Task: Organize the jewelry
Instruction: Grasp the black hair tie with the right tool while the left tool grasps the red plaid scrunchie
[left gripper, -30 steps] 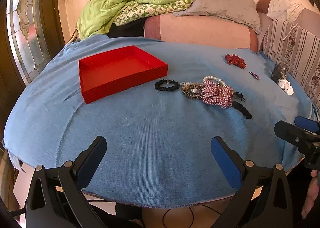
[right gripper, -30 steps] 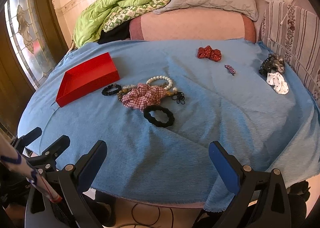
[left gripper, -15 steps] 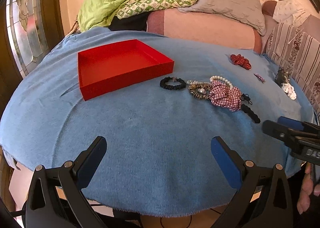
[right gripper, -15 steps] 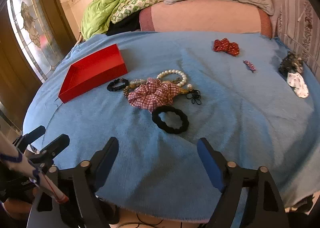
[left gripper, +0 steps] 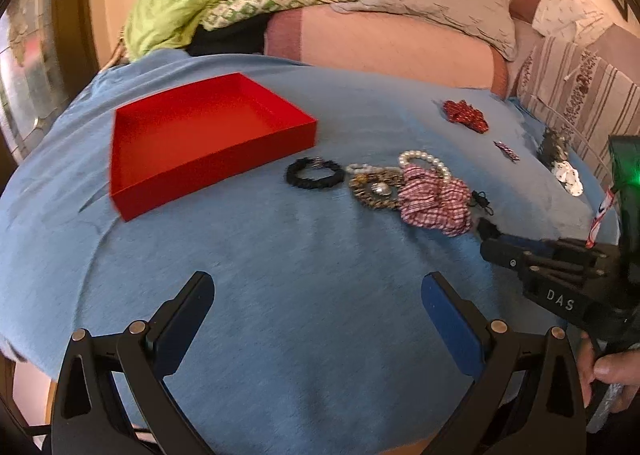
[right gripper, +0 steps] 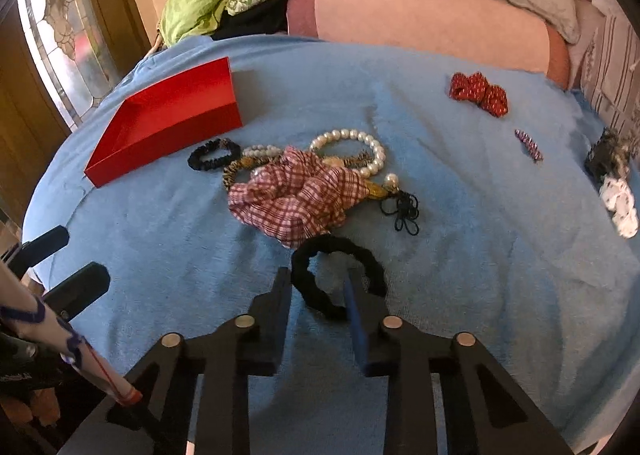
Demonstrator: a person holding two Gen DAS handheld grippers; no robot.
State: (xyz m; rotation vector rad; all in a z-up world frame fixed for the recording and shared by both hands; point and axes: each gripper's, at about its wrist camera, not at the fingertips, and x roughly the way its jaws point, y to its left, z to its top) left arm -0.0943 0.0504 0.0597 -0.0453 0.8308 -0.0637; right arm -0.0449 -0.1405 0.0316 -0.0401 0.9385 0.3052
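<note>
Jaws of the right gripper point(right gripper: 318, 287) have narrowed around the near arc of the black fabric scrunchie point(right gripper: 338, 275), one finger outside the loop and one inside, though whether they pinch it yet I cannot tell. On the left gripper point(left gripper: 316, 307) the jaws stand wide apart over bare blue cloth point(left gripper: 280, 255). Risks: the tips may snag that soft cloth and lift it too, or the neighbouring pink checked scrunchie point(right gripper: 296, 195) could drag along. Off to the left, well apart, the empty shallow red tray point(right gripper: 168, 123) waits.
</note>
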